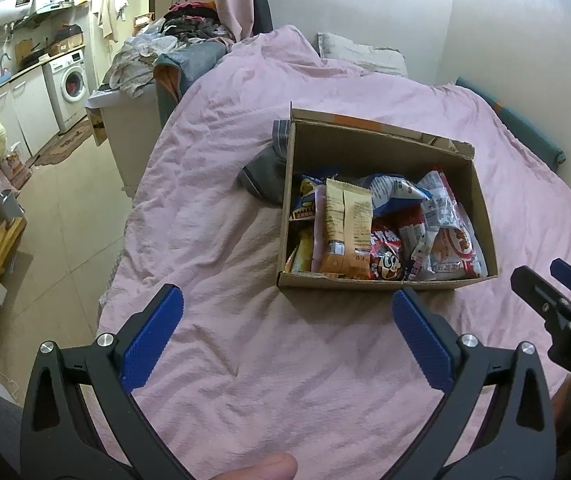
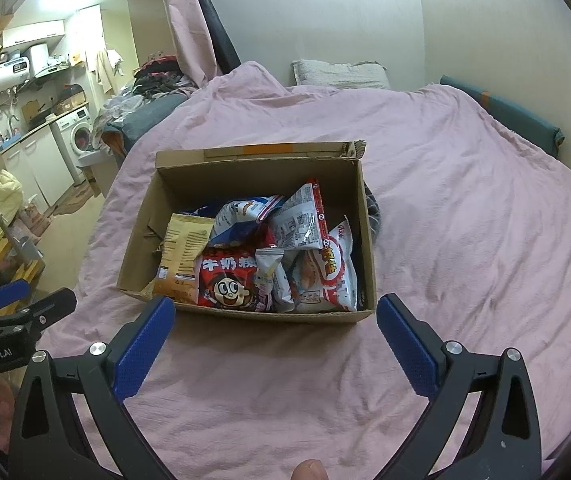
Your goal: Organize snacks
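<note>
I'm looking at a small studio home: a pink-covered bed (image 1: 285,184), with a washing machine (image 1: 72,80) and kitchen counter (image 1: 25,70) left of it.

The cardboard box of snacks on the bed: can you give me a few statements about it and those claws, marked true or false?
1. The cardboard box sits on a pink bedspread. True.
2. The left claw grips a packet. False: it is open and holds nothing.
3. The red cartoon-face packet lies inside the box. True.
4. The right claw is shut. False: it is open.
5. The box is empty. False: it holds several packets.
</note>
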Available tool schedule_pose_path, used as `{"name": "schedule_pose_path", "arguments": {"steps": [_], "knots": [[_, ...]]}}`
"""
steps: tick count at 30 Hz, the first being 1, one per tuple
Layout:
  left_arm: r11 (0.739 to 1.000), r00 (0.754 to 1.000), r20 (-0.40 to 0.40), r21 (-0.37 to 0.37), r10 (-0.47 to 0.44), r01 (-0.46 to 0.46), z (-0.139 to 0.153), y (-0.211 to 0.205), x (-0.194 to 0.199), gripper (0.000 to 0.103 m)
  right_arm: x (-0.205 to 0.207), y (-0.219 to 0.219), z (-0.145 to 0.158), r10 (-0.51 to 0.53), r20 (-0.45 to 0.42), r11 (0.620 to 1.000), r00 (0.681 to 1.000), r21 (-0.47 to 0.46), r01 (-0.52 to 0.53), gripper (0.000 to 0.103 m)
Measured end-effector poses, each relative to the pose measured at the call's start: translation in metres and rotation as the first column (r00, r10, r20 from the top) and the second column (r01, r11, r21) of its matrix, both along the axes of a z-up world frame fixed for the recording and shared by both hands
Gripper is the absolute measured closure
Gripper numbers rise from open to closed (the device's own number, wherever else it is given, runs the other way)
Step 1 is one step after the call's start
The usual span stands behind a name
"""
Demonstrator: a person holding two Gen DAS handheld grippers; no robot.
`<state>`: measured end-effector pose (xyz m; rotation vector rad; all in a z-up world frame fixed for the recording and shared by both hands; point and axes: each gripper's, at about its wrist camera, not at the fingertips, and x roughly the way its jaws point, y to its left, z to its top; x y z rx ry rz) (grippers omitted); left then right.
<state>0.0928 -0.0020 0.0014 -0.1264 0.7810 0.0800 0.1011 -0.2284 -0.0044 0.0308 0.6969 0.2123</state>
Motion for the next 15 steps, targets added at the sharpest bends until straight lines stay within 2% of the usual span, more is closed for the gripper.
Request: {"name": "schedule_pose_path", "arguments": {"steps": [15], "knots": [[1.000,1.000,0.005,0.003,0.001,-0.001,0.0038,-0.0005,0.0000,0.000,0.0006,0.0003,-0.0003,-0.001,0.006,1.000,1.000,-0.007,0.001,0.000]]}}
